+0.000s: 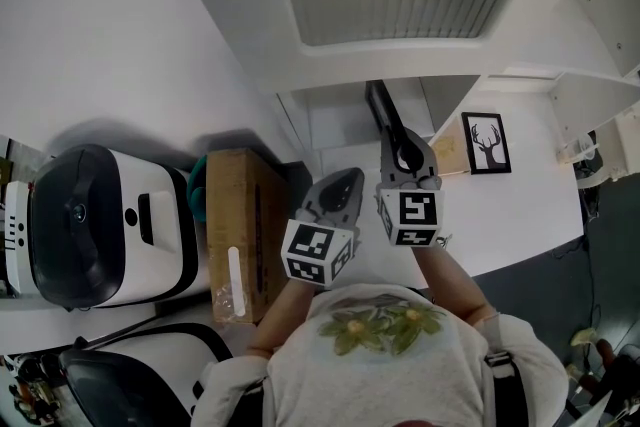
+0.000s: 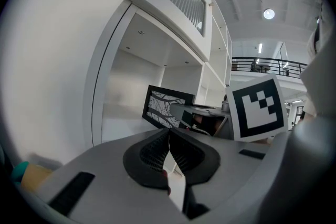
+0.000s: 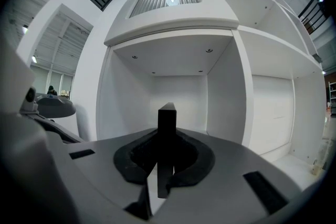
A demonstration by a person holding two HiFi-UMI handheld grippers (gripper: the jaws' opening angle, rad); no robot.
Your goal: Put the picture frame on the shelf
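**Picture frame clamped edge-on in right tool, facing an open shelf bay**

Head view: A cardboard box [image 1: 240,235] sits to my left on the table [image 1: 520,210]. Its top is closed and its contents are hidden. My right tool [image 1: 403,150] is clamped on the picture frame [image 1: 383,113]. The frame shows as a dark narrow bar, with its long axis running straight away from me toward the shelf [image 1: 420,55]. My left tool [image 1: 350,177] is just beside the right one, nearer to me and apart from the frame. A second frame with a deer print [image 1: 486,143] is on the table to the right, well apart from both tools.

Left gripper view: The left tool's jaws are pressed together with nothing between them. The held frame [image 2: 165,107] shows its face here, a black-and-white branch pattern. It sits tilted in front of the shelf's lower bay.

Right gripper view: The jaws are closed to a narrow gap on the frame's black edge [image 3: 167,134], which stands upright between the pads. Straight ahead is an open compartment [image 3: 178,92]. Its side walls and roof stand clear of the frame. A further bay opens on the right.
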